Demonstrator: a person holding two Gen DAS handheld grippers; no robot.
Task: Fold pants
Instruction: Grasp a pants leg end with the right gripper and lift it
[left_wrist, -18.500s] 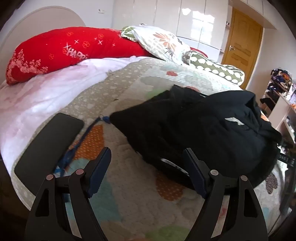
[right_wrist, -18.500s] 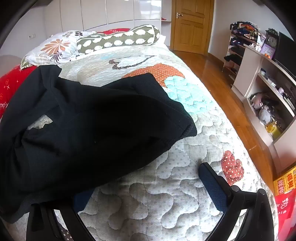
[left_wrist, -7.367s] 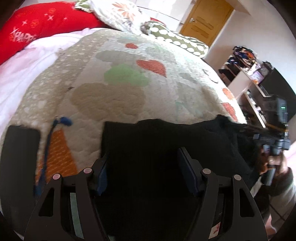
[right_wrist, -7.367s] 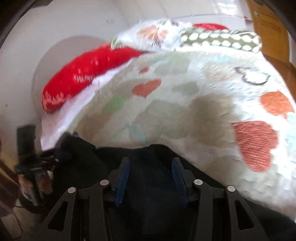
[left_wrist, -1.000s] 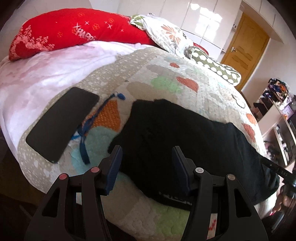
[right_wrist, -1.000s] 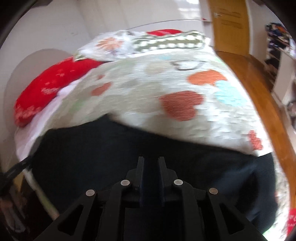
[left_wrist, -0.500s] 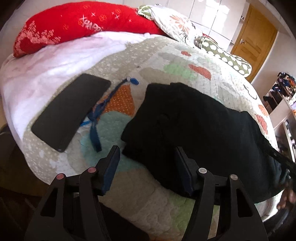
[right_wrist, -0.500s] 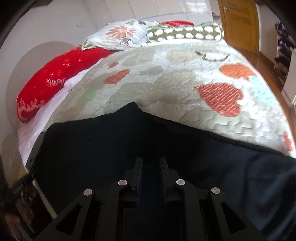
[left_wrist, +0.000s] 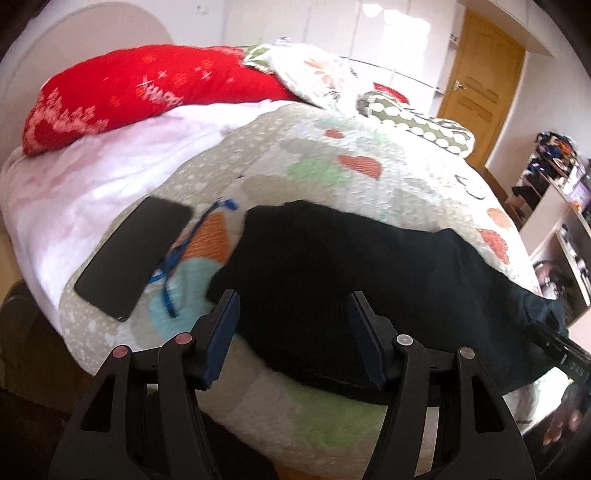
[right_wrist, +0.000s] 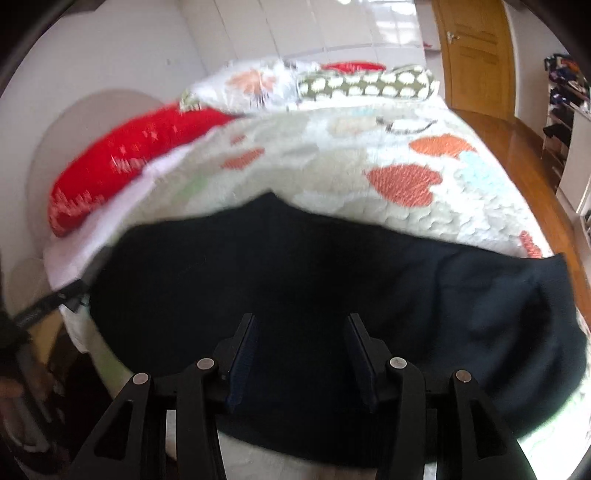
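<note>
Left wrist view showed the black knit pants (left_wrist: 369, 269) lying flat along the near edge of the quilted patchwork bed (left_wrist: 369, 177), the left claw (left_wrist: 291, 325) spread wide and empty over one end. The right claw (right_wrist: 299, 347) likewise gaped above the cloth. A good fold probably meant pinching both layers at matching corners and lifting evenly, clear of the black phone (left_wrist: 133, 254).

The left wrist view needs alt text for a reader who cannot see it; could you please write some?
Black pants lie spread flat across a quilted bedspread, with the open left hand-held gripper hovering at their near edge. A black phone and blue cord lie to the left; a red pillow sits behind.
</note>
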